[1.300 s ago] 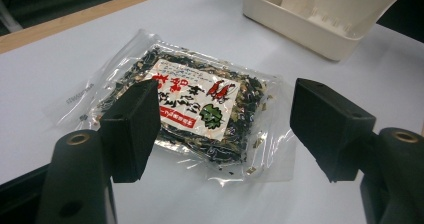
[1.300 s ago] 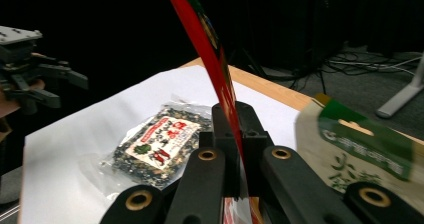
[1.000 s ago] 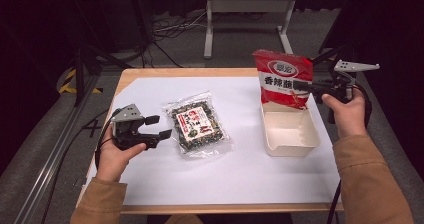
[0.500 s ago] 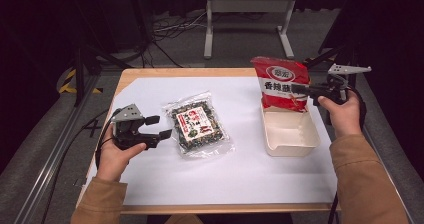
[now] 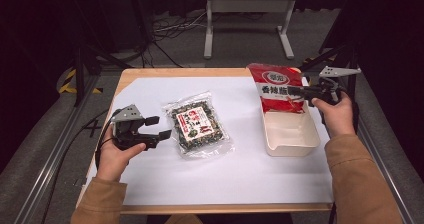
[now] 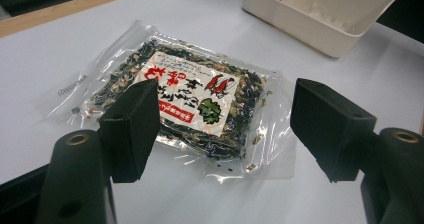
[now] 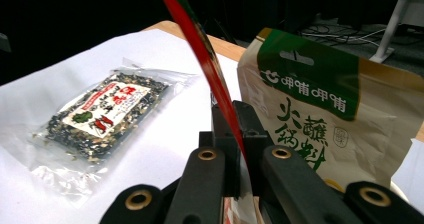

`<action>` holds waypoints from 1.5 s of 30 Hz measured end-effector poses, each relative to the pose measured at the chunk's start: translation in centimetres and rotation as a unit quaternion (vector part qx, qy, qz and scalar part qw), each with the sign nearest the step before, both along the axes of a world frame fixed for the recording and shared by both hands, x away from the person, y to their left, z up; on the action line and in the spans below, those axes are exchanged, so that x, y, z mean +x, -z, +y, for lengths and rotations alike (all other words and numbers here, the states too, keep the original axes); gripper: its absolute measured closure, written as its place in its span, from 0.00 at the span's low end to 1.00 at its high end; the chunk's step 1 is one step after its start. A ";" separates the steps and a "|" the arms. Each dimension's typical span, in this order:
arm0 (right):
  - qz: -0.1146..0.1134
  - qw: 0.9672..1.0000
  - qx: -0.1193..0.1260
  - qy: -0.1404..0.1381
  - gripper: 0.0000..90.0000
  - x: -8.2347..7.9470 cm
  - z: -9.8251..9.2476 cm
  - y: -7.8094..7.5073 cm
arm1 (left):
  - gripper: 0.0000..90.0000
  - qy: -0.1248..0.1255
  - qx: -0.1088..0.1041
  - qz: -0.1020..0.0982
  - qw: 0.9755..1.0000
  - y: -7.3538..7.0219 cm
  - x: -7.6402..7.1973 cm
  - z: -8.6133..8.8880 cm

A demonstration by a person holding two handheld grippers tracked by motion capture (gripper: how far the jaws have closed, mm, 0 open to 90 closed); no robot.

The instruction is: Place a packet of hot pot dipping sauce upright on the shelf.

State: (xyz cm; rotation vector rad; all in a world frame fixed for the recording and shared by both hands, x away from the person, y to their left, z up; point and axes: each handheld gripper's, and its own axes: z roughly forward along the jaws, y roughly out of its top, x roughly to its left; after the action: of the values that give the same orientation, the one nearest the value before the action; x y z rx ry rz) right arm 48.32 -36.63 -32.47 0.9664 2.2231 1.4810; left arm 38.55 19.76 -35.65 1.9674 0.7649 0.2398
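Note:
A clear packet of dark dried flakes (image 5: 197, 126) (image 6: 195, 99) (image 7: 100, 114) with a red and white label lies flat on the white sheet. My left gripper (image 5: 161, 126) (image 6: 225, 124) rests just left of it, jaws open and empty. My right gripper (image 5: 292, 90) (image 7: 239, 114) is shut on the side edge of a red snack bag (image 5: 275, 86) (image 7: 200, 49). The bag hangs upright, its lower end inside the white tub (image 5: 292, 146) (image 6: 325, 29). In the right gripper view a tan pouch with a green top (image 7: 320, 114) stands close beside the red bag.
The white sheet (image 5: 240, 174) covers most of the wooden table (image 5: 150, 74). A metal stand (image 5: 247, 14) and cables lie on the floor beyond the far edge. Dark drops flank the table on both sides.
My right hand has sunk a little with the red bag, bringing it lower over the tub. The left hand and the clear packet have stayed put.

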 end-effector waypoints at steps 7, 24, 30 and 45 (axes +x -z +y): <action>-0.017 1.000 -0.007 0.019 0.99 0.3 -0.5 1.2 | 0.32 -0.001 0.001 0.004 1.000 0.2 0.0 -0.1; -0.061 0.996 -0.054 0.047 0.95 0.2 -0.7 2.6 | 0.32 0.001 0.004 0.012 1.000 0.5 0.0 -0.2; -0.030 0.991 -0.097 0.082 0.93 -0.4 -0.7 3.2 | 0.32 0.004 0.007 0.017 1.000 0.6 0.1 -0.5; 0.029 0.983 -0.140 0.118 0.98 -0.7 -0.2 4.4 | 0.32 0.010 0.011 0.022 1.000 0.8 0.1 -1.0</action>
State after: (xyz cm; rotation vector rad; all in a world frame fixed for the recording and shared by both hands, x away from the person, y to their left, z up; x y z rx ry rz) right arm 47.62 -36.86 -36.89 1.1428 2.1899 1.0173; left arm 38.69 18.78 -36.47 2.0057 0.7729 0.1927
